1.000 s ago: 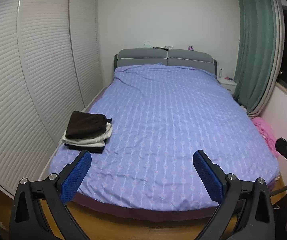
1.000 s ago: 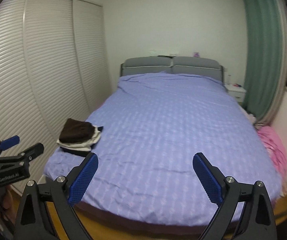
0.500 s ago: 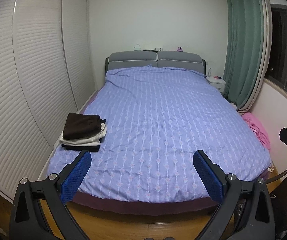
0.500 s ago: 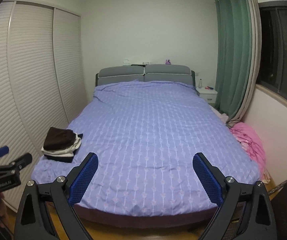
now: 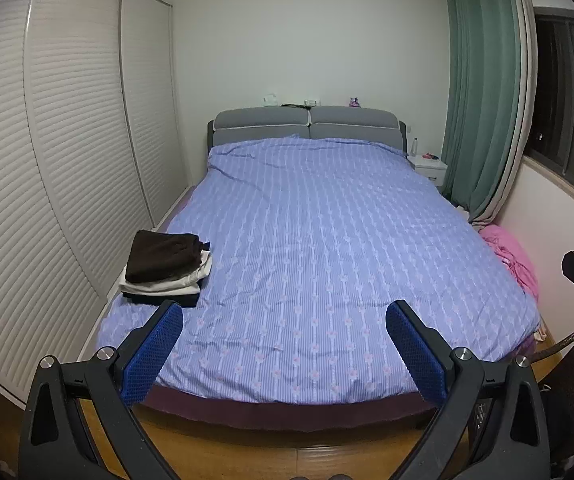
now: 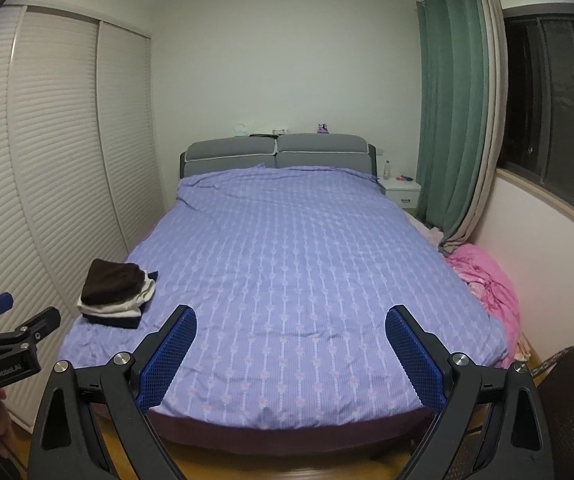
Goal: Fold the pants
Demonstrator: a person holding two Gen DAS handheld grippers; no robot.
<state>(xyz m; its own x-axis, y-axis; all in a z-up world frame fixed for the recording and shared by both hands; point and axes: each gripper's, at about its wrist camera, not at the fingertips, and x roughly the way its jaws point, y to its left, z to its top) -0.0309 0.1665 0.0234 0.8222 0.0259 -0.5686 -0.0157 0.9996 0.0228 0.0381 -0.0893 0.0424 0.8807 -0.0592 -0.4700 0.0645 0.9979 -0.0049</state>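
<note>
No loose pants visible for folding; only a folded stack point(image 5: 165, 270) at the left near corner of the bed point(image 5: 327, 240), ahead-left of the left gripper point(image 5: 283, 344), farther from the right gripper point(image 6: 291, 350); both spread wide, holding nothing

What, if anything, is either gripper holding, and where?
Nothing. The left gripper and right gripper are both open and empty above the blue striped bedspread.

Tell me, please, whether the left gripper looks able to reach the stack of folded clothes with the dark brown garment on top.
Probably yes: the left gripper is open and empty, and nothing stands between it and the stack of folded clothes at the bed's near left corner.
</note>
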